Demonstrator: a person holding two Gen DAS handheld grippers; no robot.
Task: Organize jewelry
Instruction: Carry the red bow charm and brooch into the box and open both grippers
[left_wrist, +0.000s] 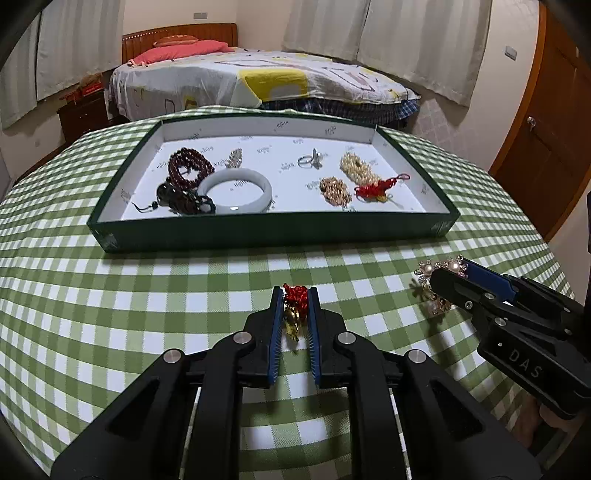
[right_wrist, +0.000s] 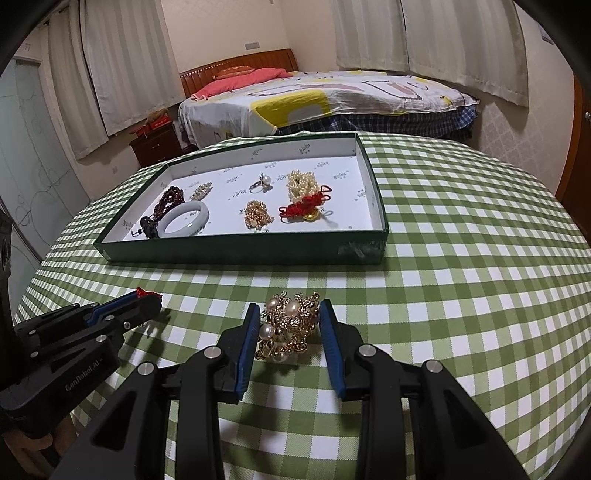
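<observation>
Both grippers are over the green checked tablecloth (left_wrist: 147, 295), w/ the green tray (left_wrist: 273, 230) just beyond them. Left gripper (left_wrist: 295, 295) is clamped tight on a red knotted charm (left_wrist: 295, 295) w/ a gold bit hanging under it. Right gripper (right_wrist: 288, 314) pinches a gold and pearl brooch cluster (right_wrist: 291, 325), pads pressing both sides. Already in the tray: white jade bangle (left_wrist: 236, 190), dark red bead bracelet (left_wrist: 188, 168), pearl ring (right_wrist: 260, 184), gold chain pile (right_wrist: 258, 218), another red knot piece (right_wrist: 303, 208).
</observation>
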